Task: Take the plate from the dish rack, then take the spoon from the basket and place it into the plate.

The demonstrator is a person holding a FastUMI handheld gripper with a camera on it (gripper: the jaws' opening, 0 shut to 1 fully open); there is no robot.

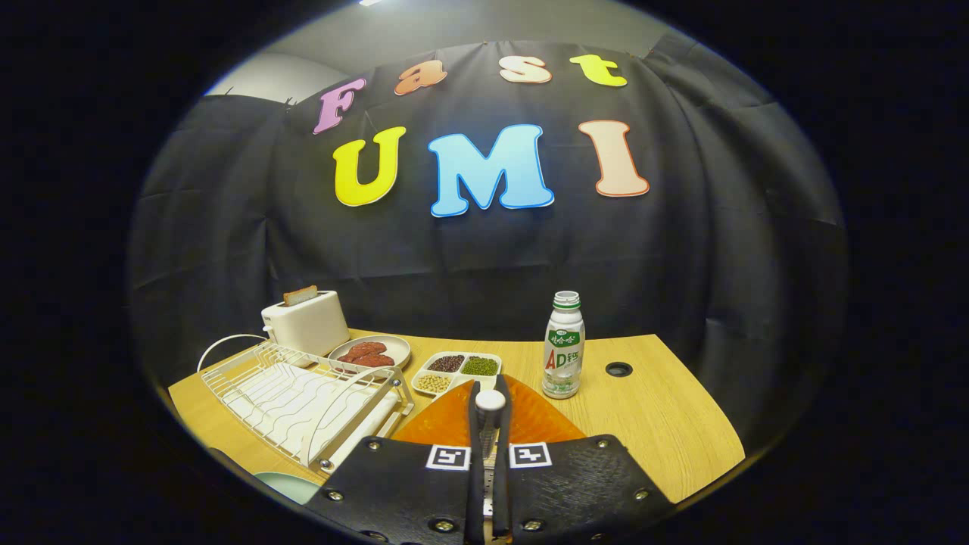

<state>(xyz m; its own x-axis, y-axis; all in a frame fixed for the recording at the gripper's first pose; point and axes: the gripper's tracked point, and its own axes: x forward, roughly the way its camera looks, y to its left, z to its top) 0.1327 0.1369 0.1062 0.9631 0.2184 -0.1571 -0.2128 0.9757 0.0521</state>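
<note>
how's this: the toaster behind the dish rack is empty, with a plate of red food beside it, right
Not quite. The toaster is not empty: the gripper view shows a slice of bread sticking out of its slot. It does stand behind the dish rack, with the plate of red food beside it. The fingers sit close together above an orange plate.

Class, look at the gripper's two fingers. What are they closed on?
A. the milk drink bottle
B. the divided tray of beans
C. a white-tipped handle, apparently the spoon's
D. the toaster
C: the gripper has both fingers pressed on the spoon, above the orange plate.
</note>
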